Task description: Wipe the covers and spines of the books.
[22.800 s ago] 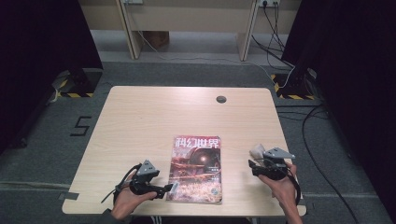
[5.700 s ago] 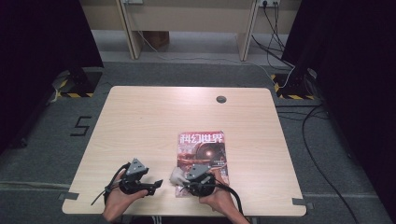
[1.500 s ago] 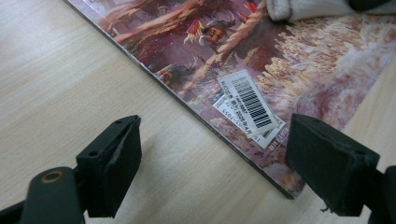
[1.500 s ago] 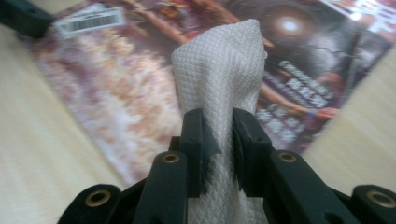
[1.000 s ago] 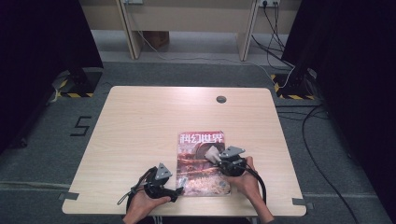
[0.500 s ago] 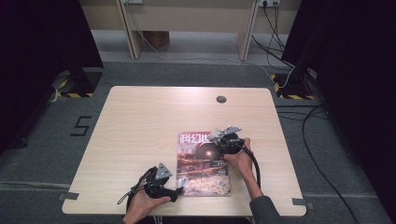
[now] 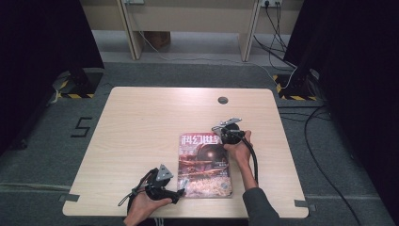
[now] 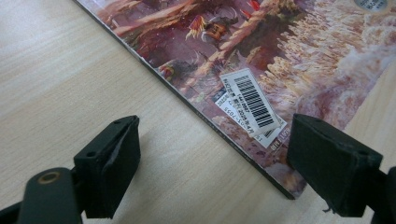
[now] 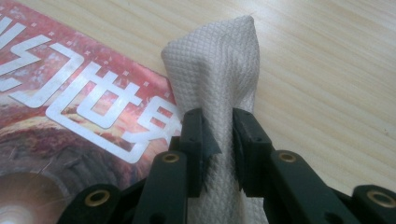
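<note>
1. Tabletop (image 7: 141, 122): pale wood, rectangular, centre of the high view; a small round dark hole (image 7: 222, 100) sits near its far edge, upper middle of the frame.
2. Magazine (image 7: 204, 165): glossy cover in red and brown with large white characters across its top; lies flat on the tabletop, lower centre of the high view, closed. In the left gripper view its lower corner, bearing a white barcode label (image 8: 252, 103), crosses from the upper left to the lower right of the frame.
3. White cloth (image 9: 219, 88): a folded, quilted-textured paper wipe, standing up from between the right claw's jaws in the centre of the right gripper view. Its top end rests at the cover's corner, at the magazine's edge, with bare wood to the right of the frame.
4. Right claw (image 9: 218, 140): jaws drawn close together, pinching the white cloth on both sides. In the high view the right claw (image 7: 225, 133) sits at the magazine's upper right corner, carried by a hand that comes up from the lower middle of the frame.
5. Left claw (image 8: 212, 158): jaws spread wide, nothing between them but bare wood and the magazine's corner; the right-hand jaw sits just beside that corner. In the high view it lies low, just left of the magazine's lower left corner, lower left of centre.
</note>
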Tool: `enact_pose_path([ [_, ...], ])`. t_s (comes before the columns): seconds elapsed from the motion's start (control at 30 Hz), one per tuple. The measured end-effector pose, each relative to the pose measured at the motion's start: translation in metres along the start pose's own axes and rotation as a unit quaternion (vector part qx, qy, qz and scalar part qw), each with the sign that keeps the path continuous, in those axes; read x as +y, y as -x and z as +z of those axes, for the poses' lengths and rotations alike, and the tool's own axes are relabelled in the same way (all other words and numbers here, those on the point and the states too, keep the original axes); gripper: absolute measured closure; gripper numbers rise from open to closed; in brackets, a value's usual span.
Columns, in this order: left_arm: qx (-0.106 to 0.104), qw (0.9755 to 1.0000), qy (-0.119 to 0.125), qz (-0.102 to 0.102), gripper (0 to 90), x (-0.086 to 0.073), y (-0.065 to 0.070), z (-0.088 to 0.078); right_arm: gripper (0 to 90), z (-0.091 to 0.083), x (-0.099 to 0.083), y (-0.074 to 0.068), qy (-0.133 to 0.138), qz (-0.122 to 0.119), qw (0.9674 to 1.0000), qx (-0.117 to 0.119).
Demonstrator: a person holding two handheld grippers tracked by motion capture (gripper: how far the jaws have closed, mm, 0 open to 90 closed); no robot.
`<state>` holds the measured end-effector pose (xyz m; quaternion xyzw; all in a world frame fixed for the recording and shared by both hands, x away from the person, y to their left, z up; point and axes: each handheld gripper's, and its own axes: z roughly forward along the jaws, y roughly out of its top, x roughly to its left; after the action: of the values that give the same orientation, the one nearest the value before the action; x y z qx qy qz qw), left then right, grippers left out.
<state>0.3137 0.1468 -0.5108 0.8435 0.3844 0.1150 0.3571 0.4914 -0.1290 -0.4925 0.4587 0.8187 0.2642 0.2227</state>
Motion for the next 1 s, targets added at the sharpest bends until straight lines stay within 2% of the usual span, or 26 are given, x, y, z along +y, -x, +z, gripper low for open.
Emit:
enact_pose_path([
  [0.17,-0.001,1.0,-0.001,0.001,16.4,0.0,0.0,0.0,76.5,0.001,0.002,-0.004,-0.003,-0.013,0.9999,-0.008],
  [0.37,-0.001,1.0,-0.001,-0.001,16.4,0.0,0.0,0.0,76.0,-0.001,0.003,-0.011,-0.004,-0.029,0.9996,-0.006],
  [0.43,-0.002,1.0,-0.001,-0.001,16.4,0.0,-0.001,0.0,76.0,0.0,0.004,-0.016,-0.003,-0.035,0.9994,0.002],
  [0.7,-0.001,1.0,-0.001,-0.001,16.5,0.0,0.0,0.0,76.3,0.005,0.014,-0.048,0.005,-0.057,0.9979,0.029],
  [1.0,-0.003,1.0,0.0,-0.004,16.5,0.0,-0.001,0.0,76.3,0.015,0.032,-0.084,0.012,-0.086,0.9947,0.055],
])
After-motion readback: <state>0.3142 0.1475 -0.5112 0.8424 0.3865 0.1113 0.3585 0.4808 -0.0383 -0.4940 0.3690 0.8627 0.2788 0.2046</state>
